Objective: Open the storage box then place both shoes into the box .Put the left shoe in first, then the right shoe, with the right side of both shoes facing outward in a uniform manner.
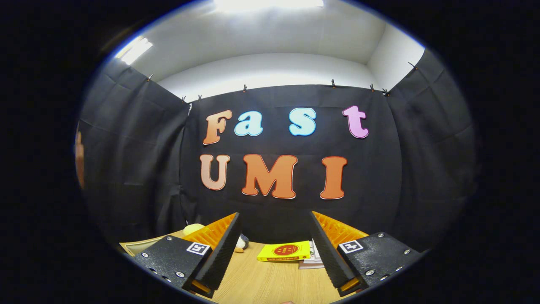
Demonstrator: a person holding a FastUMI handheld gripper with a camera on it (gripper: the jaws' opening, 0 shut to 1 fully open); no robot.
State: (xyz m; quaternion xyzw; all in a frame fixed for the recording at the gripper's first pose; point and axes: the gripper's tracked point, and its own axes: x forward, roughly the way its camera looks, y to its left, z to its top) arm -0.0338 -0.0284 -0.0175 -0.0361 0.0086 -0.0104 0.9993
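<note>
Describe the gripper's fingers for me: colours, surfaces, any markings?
The gripper has two black fingers with ribbed foam-like pads, orange ribbed plastic backing, and black textured mounts studded with silver screws. Each mount carries a small square black-and-white tag.

On the wooden table (261, 280) lies 1 yellow book (283, 251), with what looks like 1 thin stack of white papers (313, 257) just beside it. 1 gripper (274, 249) shows 2 fingers (219, 253) — spread apart, nothing between them. Behind the left finger sit 2 small items — 1 yellowish round thing (193, 228) and 1 pale toy-like object (241, 242), hard to make out.
</note>
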